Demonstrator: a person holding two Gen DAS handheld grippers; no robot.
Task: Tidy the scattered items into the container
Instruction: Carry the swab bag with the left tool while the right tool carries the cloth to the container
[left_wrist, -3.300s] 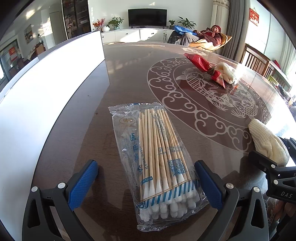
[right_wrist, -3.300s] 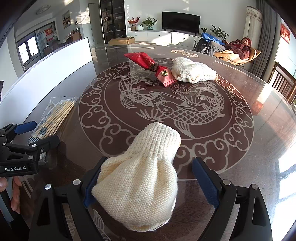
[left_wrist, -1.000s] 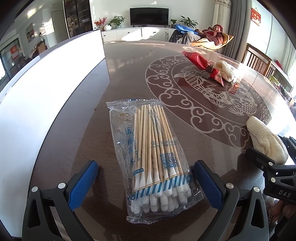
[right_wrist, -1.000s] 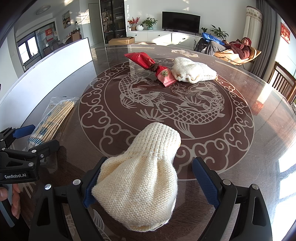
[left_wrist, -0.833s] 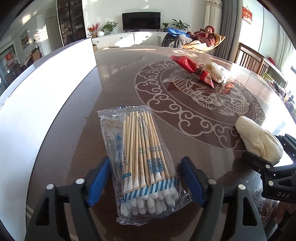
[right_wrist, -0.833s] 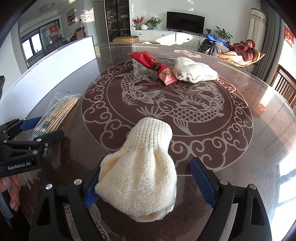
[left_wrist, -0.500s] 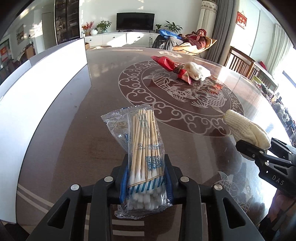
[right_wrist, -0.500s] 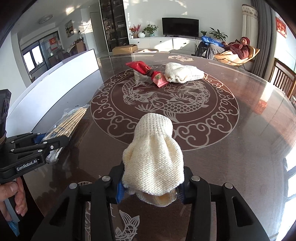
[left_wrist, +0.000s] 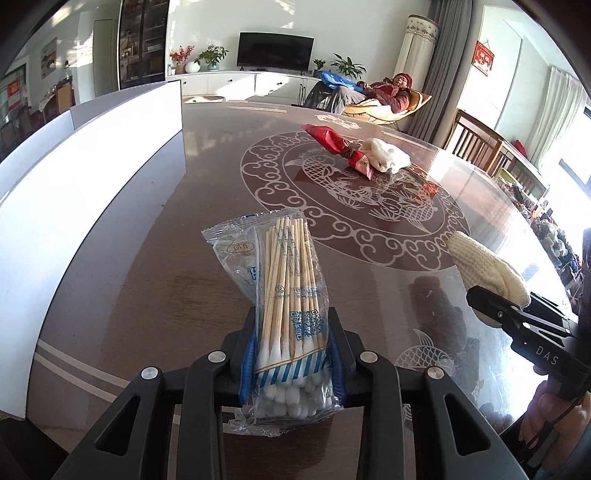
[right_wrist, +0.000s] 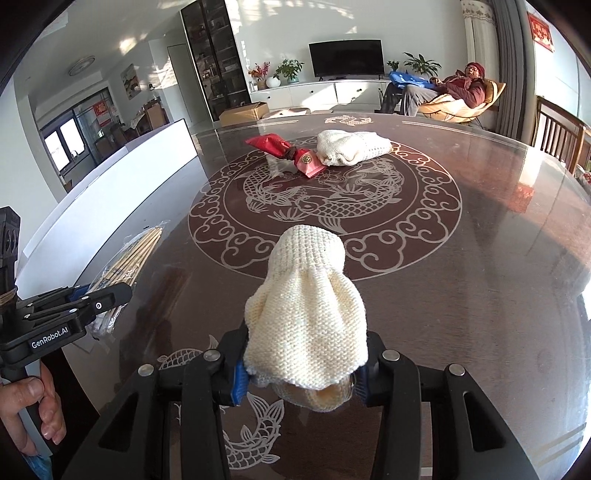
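A clear pack of cotton swabs (left_wrist: 291, 295) hangs just above the dark table, and my left gripper (left_wrist: 291, 354) is shut on its cotton-tip end. In the right wrist view, my right gripper (right_wrist: 301, 376) is shut on the lower end of a cream knitted mitten (right_wrist: 306, 306), raised off the glass. Each gripper appears in the other's view: the left gripper (right_wrist: 99, 295) with the swab pack (right_wrist: 136, 254), the right gripper (left_wrist: 491, 299) with the mitten (left_wrist: 484, 266). A long white container (left_wrist: 92, 147) stands along the table's left side.
A red foil packet (left_wrist: 332, 142) and a second cream knitted piece (left_wrist: 386, 158) lie touching at the far side of the fish pattern (left_wrist: 369, 206). Wooden chairs (left_wrist: 476, 144) stand at the right edge. A person (left_wrist: 373, 96) reclines beyond the table.
Both grippers went from wide open to shut, the left on the swab pack and the right on the mitten. Both items have come up off the table and the views have drawn back.
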